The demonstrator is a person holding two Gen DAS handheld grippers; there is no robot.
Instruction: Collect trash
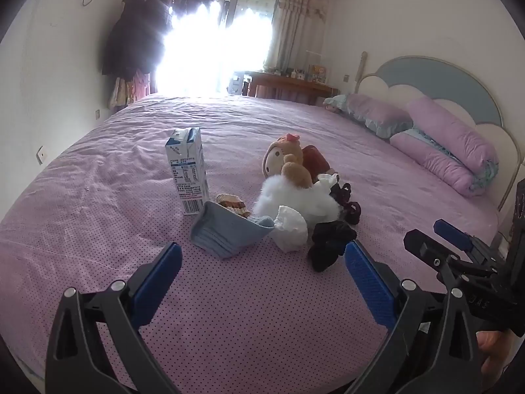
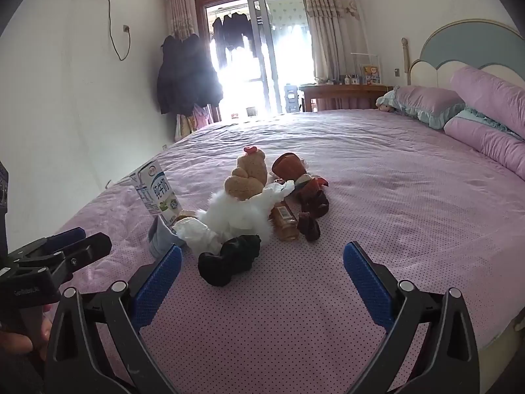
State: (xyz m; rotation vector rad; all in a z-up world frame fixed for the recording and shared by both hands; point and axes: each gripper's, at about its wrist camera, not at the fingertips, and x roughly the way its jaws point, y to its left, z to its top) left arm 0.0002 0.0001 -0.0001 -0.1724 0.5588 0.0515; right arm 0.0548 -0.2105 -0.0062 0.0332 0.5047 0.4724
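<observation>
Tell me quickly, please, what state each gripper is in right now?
Left gripper: open, holding nothing, above the bedspread.
Right gripper: open, holding nothing.

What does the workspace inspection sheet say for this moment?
Surface: pink dotted bedspread, rumpled.
Job's things: milk carton upright; crumpled tissue; small bottle lying flat.
Clutter: plush toy, grey sock, black sock.
Grippers: left gripper and right gripper short of the pile, jaws open, empty.
Cables: air-conditioner cord on the wall.
Surroundings: pillows, headboard, balcony door.
</observation>
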